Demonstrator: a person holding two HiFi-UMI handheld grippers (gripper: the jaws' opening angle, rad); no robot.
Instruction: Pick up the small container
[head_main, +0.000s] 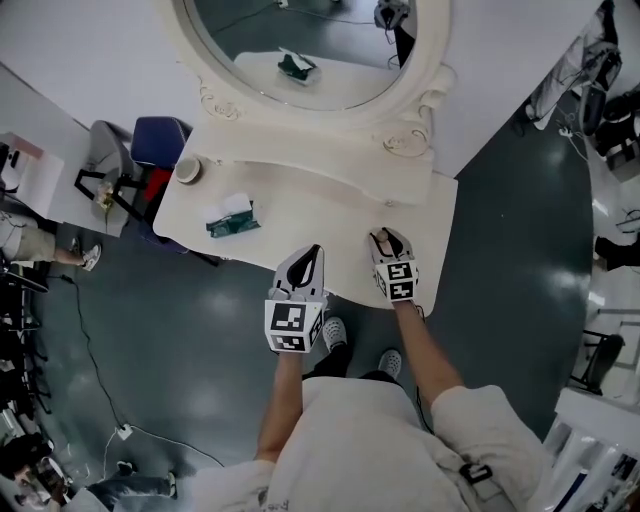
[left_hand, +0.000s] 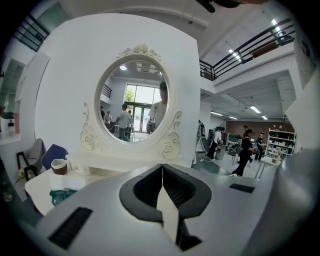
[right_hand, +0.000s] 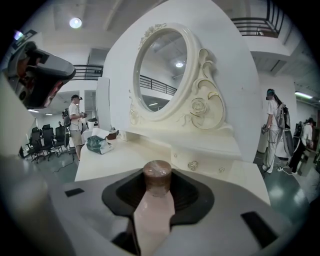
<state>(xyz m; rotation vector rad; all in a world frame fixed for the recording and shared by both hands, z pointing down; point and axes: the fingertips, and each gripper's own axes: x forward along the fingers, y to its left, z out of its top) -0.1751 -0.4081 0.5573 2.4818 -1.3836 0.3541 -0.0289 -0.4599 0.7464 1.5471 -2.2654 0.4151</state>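
**Small container held in the right gripper at the dressing table's front edge**
The left gripper (head_main: 312, 252) hangs over the white wooden dressing table (head_main: 300, 215), jaws together on nothing. The right gripper (head_main: 384, 238) is clamped on the small pale-pink container with a brown cap (right_hand: 156, 200). Its smooth body could slip or pivot if the lift is jerky.

The white table (head_main: 330, 235) bears an oval mirror (head_main: 330, 40) at its back. At its left end lie a green-and-white packet (head_main: 232, 216) and, nearer the corner, a round cup (head_main: 188, 170).
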